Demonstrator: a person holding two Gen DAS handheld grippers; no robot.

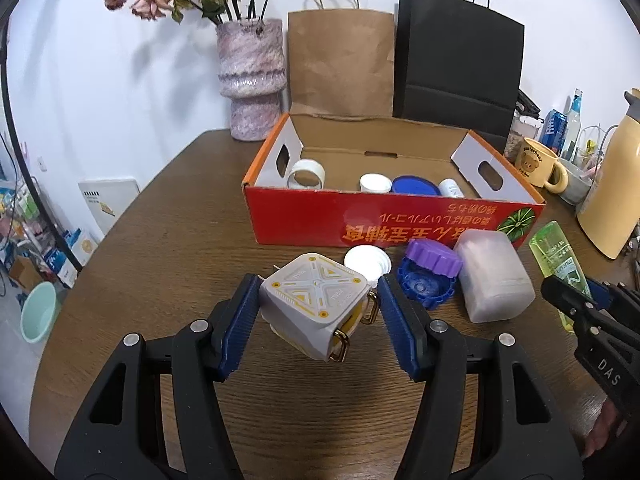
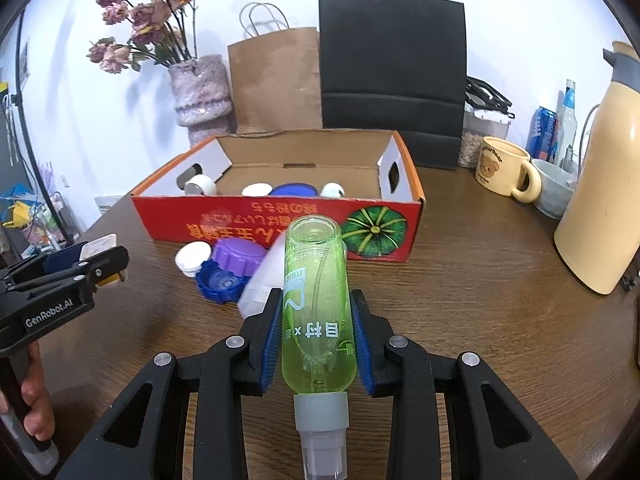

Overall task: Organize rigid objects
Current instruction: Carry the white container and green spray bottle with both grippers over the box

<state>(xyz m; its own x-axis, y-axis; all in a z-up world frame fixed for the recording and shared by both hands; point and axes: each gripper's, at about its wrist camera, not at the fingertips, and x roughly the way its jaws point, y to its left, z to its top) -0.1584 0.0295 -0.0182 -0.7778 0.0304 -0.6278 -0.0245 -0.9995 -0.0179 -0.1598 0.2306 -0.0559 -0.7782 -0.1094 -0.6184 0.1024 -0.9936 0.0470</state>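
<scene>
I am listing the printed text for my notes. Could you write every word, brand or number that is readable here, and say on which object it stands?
"GenRobot.AI": side of the left gripper.
"DAS": body of the right gripper.
"目村 x": green bottle, upside down; its smaller print is unreadable.
Red box: large yellow characters, upside down, too blurred to quote.
Bear mug: arched lettering, too small.
Charger cube: tiny edge markings, unreadable.

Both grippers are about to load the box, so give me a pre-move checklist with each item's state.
1. Left gripper shut on the grey-and-yellow cube: not ok, there is a gap on the right side and the jaws look open.
2. Right gripper around the green bottle: cannot tell if the pads press it.
3. Bottle cap on: ok.
4. Red box open on top: ok.
5. Free floor space in the box: ok, the back looks bare.
6. Purple lid and frosted container apart from the cube: ok.
</scene>
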